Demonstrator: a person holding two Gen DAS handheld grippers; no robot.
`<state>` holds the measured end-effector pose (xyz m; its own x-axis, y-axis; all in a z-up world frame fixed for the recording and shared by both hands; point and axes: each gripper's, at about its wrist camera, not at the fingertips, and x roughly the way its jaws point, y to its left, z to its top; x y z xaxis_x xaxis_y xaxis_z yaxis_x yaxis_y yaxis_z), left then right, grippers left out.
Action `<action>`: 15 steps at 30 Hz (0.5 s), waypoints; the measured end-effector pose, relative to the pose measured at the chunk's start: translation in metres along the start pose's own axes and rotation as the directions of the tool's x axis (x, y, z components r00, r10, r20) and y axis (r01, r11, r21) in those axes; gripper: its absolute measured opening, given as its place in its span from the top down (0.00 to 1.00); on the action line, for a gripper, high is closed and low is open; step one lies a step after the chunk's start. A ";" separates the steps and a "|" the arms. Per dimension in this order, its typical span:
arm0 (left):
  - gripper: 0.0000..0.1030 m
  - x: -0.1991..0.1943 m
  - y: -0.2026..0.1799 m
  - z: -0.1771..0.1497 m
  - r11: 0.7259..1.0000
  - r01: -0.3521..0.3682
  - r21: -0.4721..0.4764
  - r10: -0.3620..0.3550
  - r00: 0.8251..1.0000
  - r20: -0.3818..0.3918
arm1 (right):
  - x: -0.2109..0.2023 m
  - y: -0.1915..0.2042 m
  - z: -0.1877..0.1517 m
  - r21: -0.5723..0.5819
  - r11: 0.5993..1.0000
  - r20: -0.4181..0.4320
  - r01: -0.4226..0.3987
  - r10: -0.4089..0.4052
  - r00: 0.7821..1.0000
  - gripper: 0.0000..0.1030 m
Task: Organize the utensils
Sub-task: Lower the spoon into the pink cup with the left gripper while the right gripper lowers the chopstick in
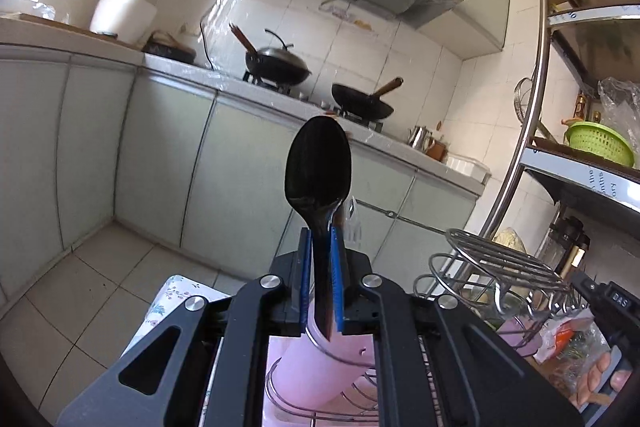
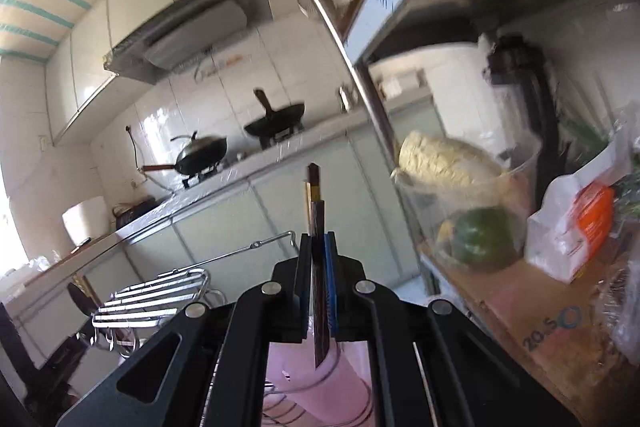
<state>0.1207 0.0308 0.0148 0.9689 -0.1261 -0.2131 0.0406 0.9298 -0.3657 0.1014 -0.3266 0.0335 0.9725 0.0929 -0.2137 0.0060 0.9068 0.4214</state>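
Item 1: black spoon [image 1: 319,163], bowl up, handle pinched between the blue pads of the left gripper [image 1: 320,247], jaws nearly closed on it; handle tip hangs at the mouth of a pink holder cup [image 1: 320,375] in a wire rack [image 1: 352,403].

Item 2: dark chopsticks [image 2: 316,211], upright, clamped in the right gripper [image 2: 319,255], jaws likewise near-closed; lower ends over a pink cup [image 2: 320,387].

Status, judged: both utensils in hand and poised above their cups, neither yet released; lowering and letting go remain. Other utensils awaiting sorting: cannot tell
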 end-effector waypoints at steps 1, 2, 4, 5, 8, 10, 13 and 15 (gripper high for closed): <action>0.92 0.004 0.002 0.001 1.000 0.002 -0.002 -0.003 1.000 -0.018 | 0.014 0.000 0.006 -0.003 1.000 -0.068 -0.014 0.013 0.998 0.94; 0.92 0.010 0.004 0.004 1.000 0.005 -0.011 -0.005 0.999 -0.041 | 0.024 -0.001 0.010 0.008 1.000 -0.110 -0.024 0.025 0.994 0.94; 0.92 0.019 0.008 0.007 0.999 0.027 -0.029 -0.029 0.996 -0.083 | 0.040 0.000 0.017 0.003 0.999 -0.177 -0.039 0.039 0.983 0.94; 0.92 0.021 0.009 0.008 0.999 0.032 -0.031 -0.035 0.995 -0.093 | 0.046 0.000 0.018 -0.003 0.999 -0.199 -0.038 0.037 0.979 0.94; 0.92 0.026 0.007 0.007 0.998 0.046 -0.031 -0.050 0.990 -0.133 | 0.053 0.002 0.015 -0.029 0.999 -0.225 -0.043 0.036 0.974 0.95; 0.92 0.024 0.008 0.002 0.998 0.049 -0.045 -0.055 0.985 -0.162 | 0.050 0.006 0.010 -0.057 0.998 -0.229 -0.037 0.023 0.973 0.94; 0.92 0.021 0.007 -0.001 0.998 0.041 -0.036 -0.047 0.984 -0.174 | 0.046 0.008 0.001 -0.068 0.997 -0.240 -0.034 0.016 0.971 0.95; 0.92 0.021 0.007 -0.004 0.999 0.036 -0.009 -0.037 0.983 -0.178 | 0.045 0.006 0.000 -0.061 0.998 -0.240 -0.034 0.018 0.971 0.95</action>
<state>0.1407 0.0333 0.0045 0.9077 -0.2198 -0.3575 0.0731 0.9216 -0.3811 0.1449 -0.3173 0.0267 0.8882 0.2051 -0.4111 -0.0410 0.9266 0.3738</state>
